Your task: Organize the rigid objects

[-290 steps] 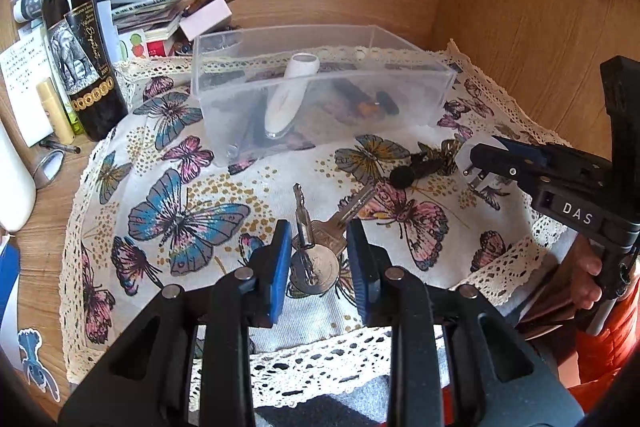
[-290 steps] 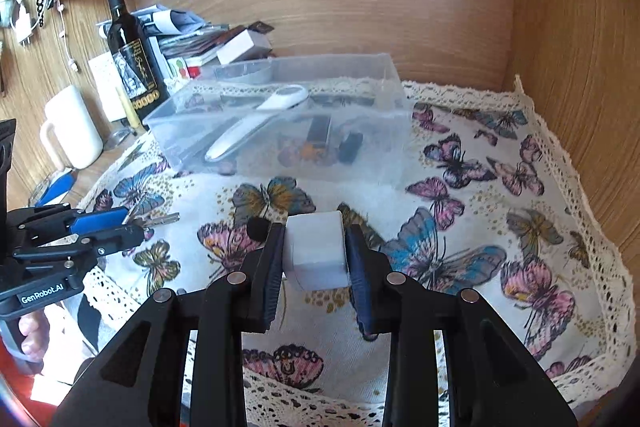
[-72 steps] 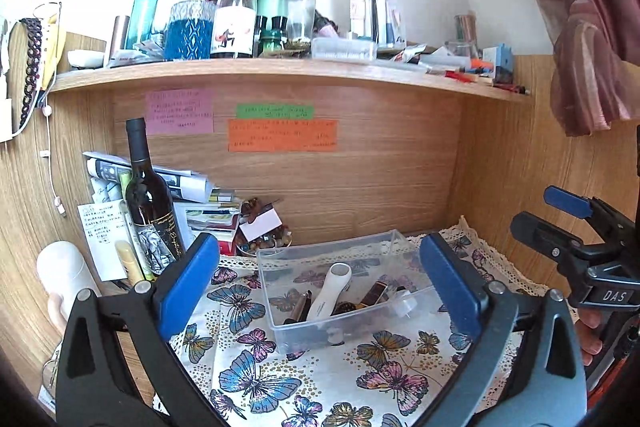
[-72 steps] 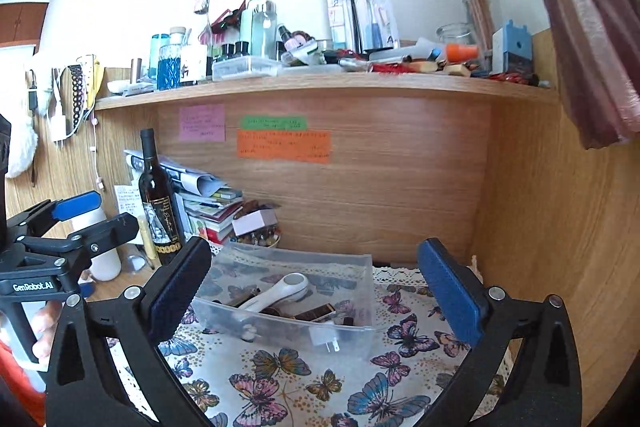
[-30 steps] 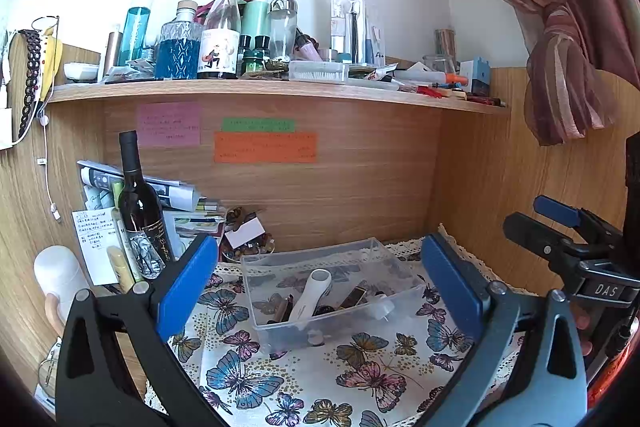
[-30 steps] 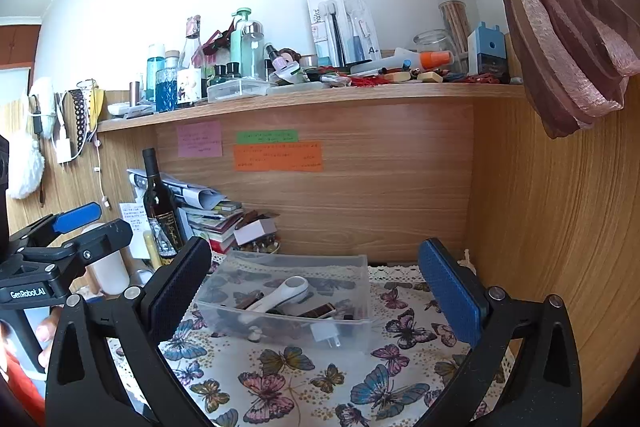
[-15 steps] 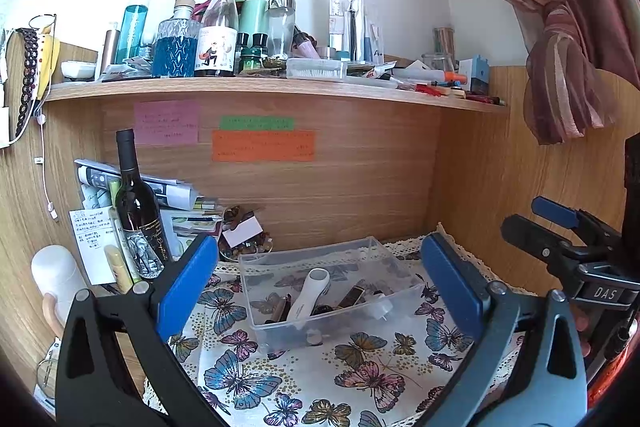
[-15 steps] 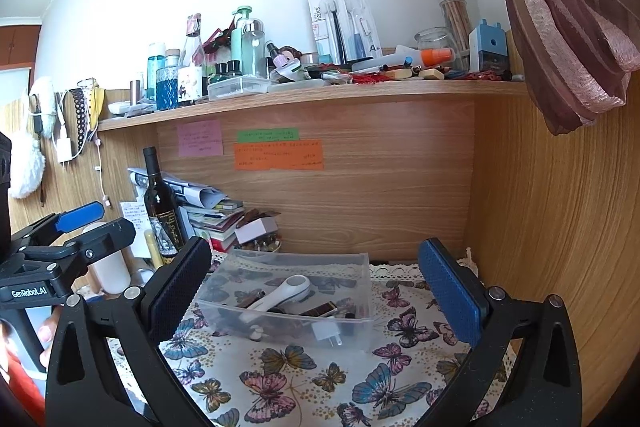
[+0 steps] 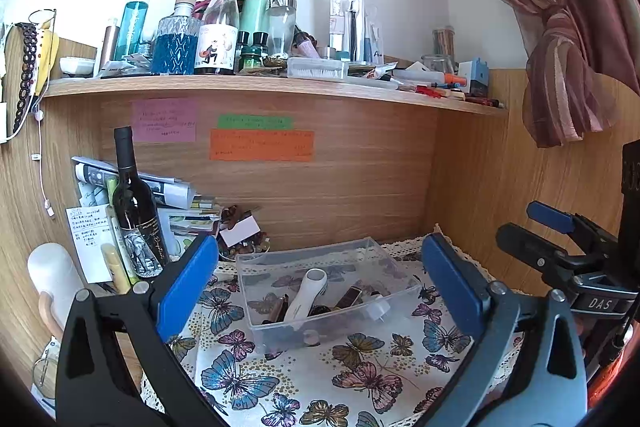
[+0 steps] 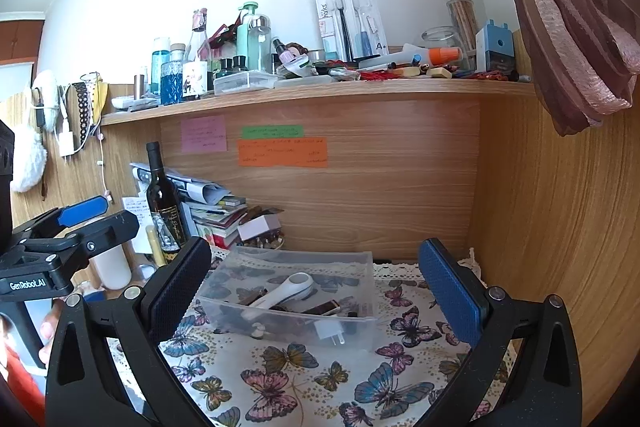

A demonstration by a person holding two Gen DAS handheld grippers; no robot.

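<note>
Rigid objects lay inside a clear plastic bin [image 9: 328,291] on the butterfly cloth [image 9: 320,379]; in the left wrist view a white handheld device [image 9: 306,293] rested among them, and the left gripper [image 9: 320,283] stood wide apart, holding nothing. In the right wrist view the bin [image 10: 288,295] held a white plug adapter [image 10: 330,331] against its front wall; the right gripper [image 10: 316,287] likewise stood wide and held nothing.

The clear plastic bin [image 9: 320,291] [image 10: 292,291] sits upright ahead of and below the wide-spread claw fingers, centred between them, and contains a white handheld device [image 9: 306,293] [image 10: 286,291] lying tilted, a white plug adapter [image 10: 330,331] against its near wall, and several small dark items.
</note>
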